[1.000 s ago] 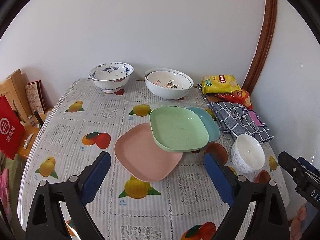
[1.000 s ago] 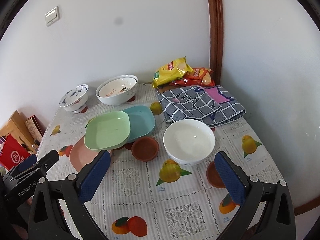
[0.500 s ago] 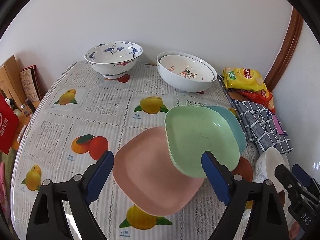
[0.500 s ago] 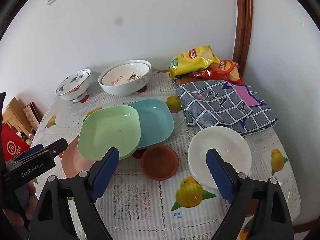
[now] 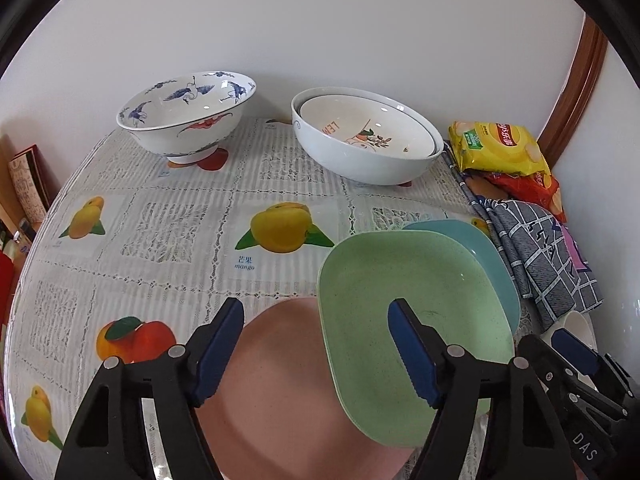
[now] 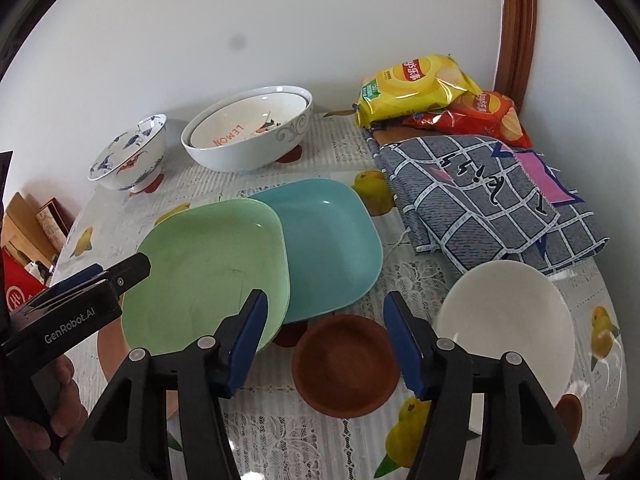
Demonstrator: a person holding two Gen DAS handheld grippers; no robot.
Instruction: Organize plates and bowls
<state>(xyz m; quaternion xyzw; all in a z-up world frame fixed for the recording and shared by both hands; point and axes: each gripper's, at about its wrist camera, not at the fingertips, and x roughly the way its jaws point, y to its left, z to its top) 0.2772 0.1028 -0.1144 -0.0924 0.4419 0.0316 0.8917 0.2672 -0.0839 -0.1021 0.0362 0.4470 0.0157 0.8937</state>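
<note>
The left gripper (image 5: 316,346), its jaws just narrowing but gripping nothing, hung over the pink plate (image 5: 280,384) and the green plate (image 5: 400,300) overlapping it. The right gripper (image 6: 324,336), likewise closing and empty, hovered above the brown saucer (image 6: 344,368), beside the white bowl (image 6: 508,320).

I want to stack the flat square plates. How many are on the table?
3, overlapping near the table's middle: the pink square plastic plate lowest, the green square plastic plate partly over it, the teal square plastic plate tucked under the green's far edge. More could be hidden underneath.
</note>
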